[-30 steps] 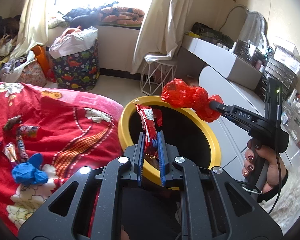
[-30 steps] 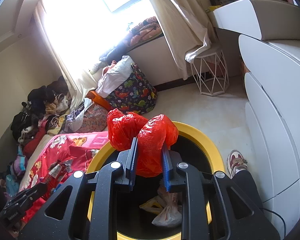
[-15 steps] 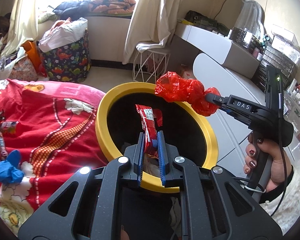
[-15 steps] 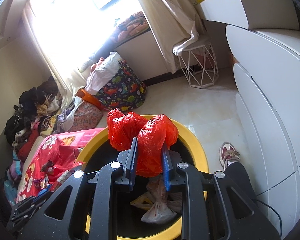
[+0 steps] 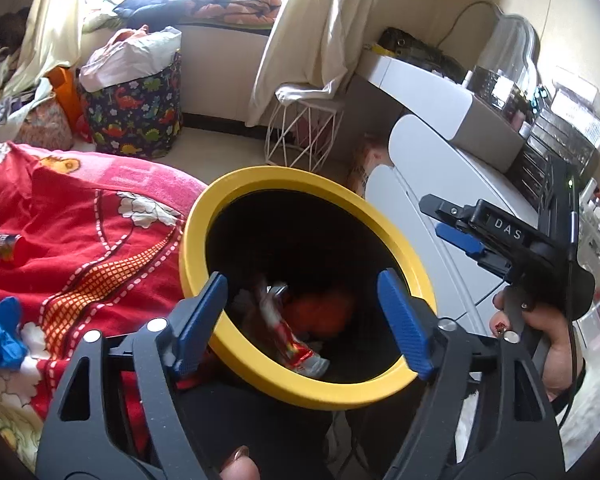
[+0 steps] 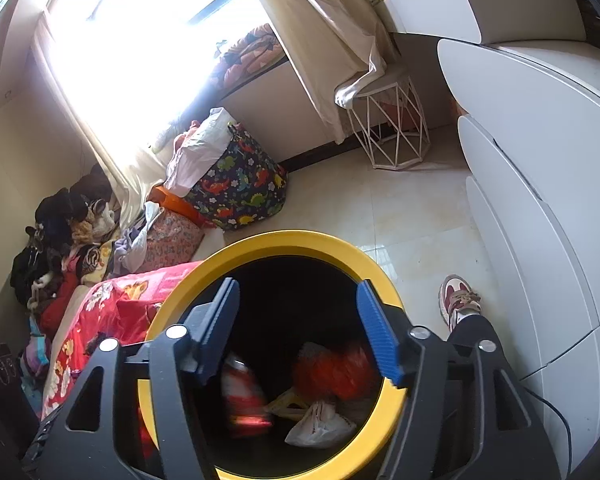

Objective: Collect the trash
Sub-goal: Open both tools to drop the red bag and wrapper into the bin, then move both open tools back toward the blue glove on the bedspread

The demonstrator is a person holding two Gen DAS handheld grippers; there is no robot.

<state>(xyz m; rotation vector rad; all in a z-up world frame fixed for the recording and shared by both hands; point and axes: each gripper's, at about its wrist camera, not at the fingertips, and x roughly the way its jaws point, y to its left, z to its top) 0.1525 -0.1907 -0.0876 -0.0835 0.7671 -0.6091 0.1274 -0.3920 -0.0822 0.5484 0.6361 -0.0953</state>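
Wrapper [image 5: 290, 340], red bag [image 6: 335, 372] dropped into bin [image 5: 300, 176] | both claws opening, empty, above them

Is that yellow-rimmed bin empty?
No. The yellow-rimmed bin holds a red plastic bag, a white bag and a blurred red wrapper.

Bright window [image 6: 140, 40] with cream curtains [image 6: 319, 20], pale tiled floor [image 6: 399, 216], white drawers [image 6: 539, 160], wire stool [image 6: 391, 128].
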